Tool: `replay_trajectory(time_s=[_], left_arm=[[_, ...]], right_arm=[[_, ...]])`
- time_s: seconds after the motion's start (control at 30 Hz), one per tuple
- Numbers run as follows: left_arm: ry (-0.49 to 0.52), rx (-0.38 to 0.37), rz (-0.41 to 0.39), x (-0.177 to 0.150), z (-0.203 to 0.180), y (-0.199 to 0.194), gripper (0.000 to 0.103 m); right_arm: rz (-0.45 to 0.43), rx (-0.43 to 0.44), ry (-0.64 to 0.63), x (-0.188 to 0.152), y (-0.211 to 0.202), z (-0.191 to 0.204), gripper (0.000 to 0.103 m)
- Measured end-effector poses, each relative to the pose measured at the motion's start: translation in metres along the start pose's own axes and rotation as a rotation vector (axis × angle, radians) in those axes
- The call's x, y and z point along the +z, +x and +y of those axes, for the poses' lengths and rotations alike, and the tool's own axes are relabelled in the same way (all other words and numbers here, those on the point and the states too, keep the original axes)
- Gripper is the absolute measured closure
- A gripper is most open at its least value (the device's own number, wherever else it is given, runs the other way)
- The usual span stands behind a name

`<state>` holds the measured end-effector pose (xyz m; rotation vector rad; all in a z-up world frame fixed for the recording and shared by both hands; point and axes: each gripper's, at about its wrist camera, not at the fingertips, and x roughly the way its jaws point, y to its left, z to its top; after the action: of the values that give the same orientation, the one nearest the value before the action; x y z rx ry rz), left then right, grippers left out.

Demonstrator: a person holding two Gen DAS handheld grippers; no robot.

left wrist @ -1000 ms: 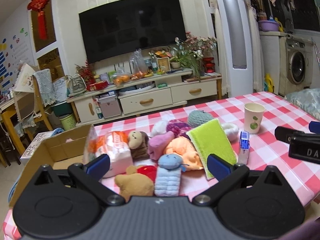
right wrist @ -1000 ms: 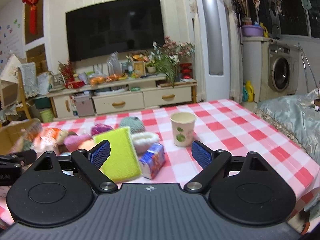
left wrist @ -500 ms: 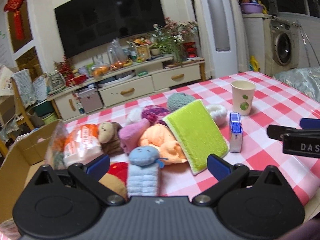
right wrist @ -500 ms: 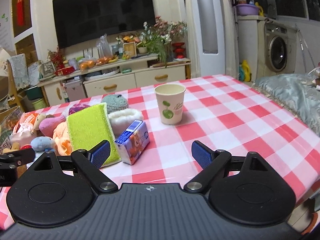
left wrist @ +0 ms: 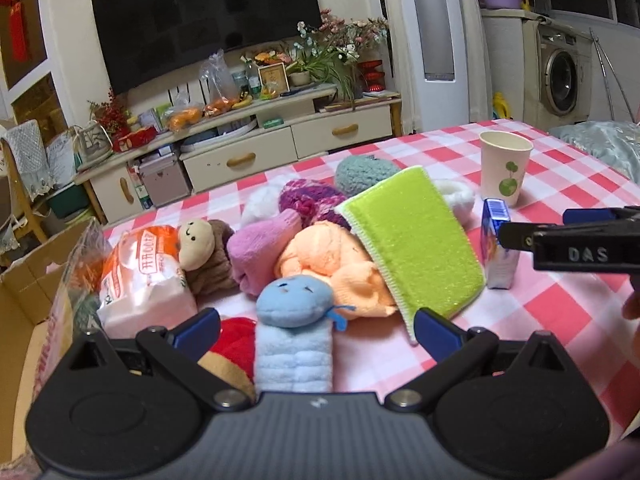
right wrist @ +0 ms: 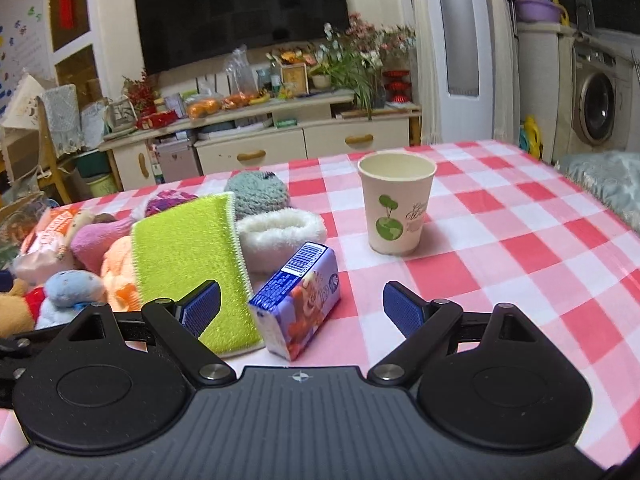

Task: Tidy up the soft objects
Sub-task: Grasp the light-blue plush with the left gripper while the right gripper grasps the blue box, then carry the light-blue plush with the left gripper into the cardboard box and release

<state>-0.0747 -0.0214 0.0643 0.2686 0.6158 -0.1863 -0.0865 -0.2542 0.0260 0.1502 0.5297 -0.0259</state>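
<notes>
A pile of soft things lies on the red-checked table (left wrist: pixel 560 320): a blue plush snake (left wrist: pixel 294 332), an orange cloth (left wrist: pixel 332 264), a pink cloth (left wrist: pixel 260 248), a green sponge cloth (left wrist: pixel 416 248), a brown plush (left wrist: pixel 204 248) and a tissue pack (left wrist: pixel 140 280). My left gripper (left wrist: pixel 316 330) is open, its fingers on either side of the blue plush. My right gripper (right wrist: pixel 300 306) is open over a blue tissue packet (right wrist: pixel 298 306), beside the green cloth (right wrist: pixel 188 256) and a white fluffy ring (right wrist: pixel 280 236).
A paper cup (right wrist: pixel 396 204) stands upright to the right of the pile. A cardboard box (left wrist: pixel 24 300) is at the table's left edge. A TV cabinet (left wrist: pixel 248 148) stands beyond the table. The right gripper's side shows in the left wrist view (left wrist: pixel 580 244).
Both grippers have moved forward and lower toward the pile. The blue plush now lies between the left fingers and the blue packet between the right fingers. Both stayed open.
</notes>
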Motion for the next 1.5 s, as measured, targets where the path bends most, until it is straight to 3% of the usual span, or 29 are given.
replay_trajectory(time_s=[0.1,0.2,0.3,0.6,0.67,0.73,0.83,0.9,1.13,1.5], left_arm=[[0.002,-0.020,0.020,0.002,0.003,0.011,0.002],[-0.018,-0.036,0.051,0.001,0.008,0.024,0.011],[-0.017,-0.049,0.066,0.002,0.011,0.035,0.012],[-0.045,-0.095,0.114,0.005,0.016,0.055,0.036],[-0.061,-0.086,0.122,0.004,0.019,0.057,0.042],[-0.075,-0.085,0.122,0.003,0.022,0.057,0.048],[-0.098,-0.086,0.125,0.003,0.028,0.055,0.060],[-0.131,-0.102,0.122,0.003,0.035,0.052,0.061],[-0.211,-0.132,0.106,0.004,0.052,0.041,0.064],[-0.304,-0.179,-0.006,0.015,0.085,0.006,0.064]], right_arm=[[0.026,-0.004,0.035,0.002,0.013,0.000,0.000],[0.020,-0.020,0.011,0.004,0.020,0.005,0.000],[0.016,-0.045,-0.011,0.006,0.026,0.008,0.000],[0.076,-0.105,0.019,0.006,0.042,0.001,0.002],[0.080,-0.129,0.013,0.005,0.043,0.001,0.009],[0.092,-0.148,0.014,0.004,0.044,-0.001,0.029],[0.111,-0.137,0.044,0.004,0.045,-0.005,0.045],[0.103,-0.141,0.034,0.003,0.044,-0.003,0.052],[0.088,-0.160,0.007,-0.001,0.038,0.004,0.057],[0.052,-0.182,-0.010,-0.005,0.020,0.006,0.073]])
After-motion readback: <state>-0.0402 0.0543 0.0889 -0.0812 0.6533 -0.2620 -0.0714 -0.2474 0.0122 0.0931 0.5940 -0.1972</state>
